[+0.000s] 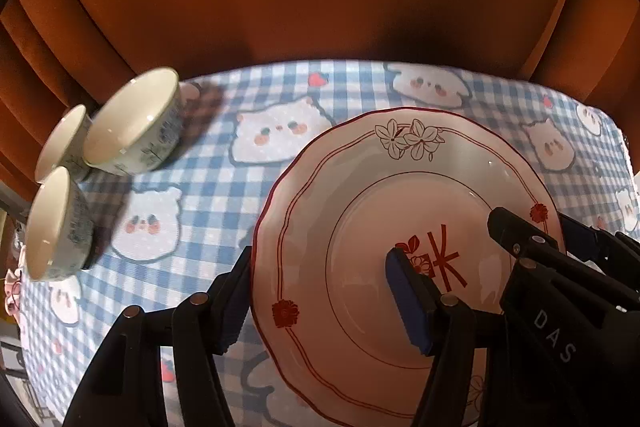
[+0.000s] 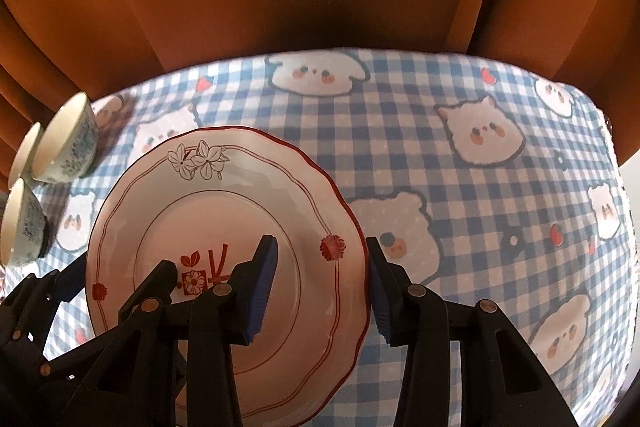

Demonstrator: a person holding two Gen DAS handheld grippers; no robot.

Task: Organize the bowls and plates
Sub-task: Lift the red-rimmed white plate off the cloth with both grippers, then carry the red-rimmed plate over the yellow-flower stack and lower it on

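Scalloped red-rimmed plate (image 2: 224,267) flat on bench, three bowls (image 1: 132,123) clustered far-left; left gripper (image 1: 324,303) and right gripper (image 2: 320,291) jaws wide open straddling opposite rims, nothing clamped—glazed, stiff, slippery, chippable: pinch rim.

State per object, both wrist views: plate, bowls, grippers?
plate: upright, empty, each side rim between a gripper's fingers
three bowls: upright, empty, clustered on the tablecloth, ungripped
left gripper: open, straddling the plate's left rim
right gripper: open, straddling the plate's right rim
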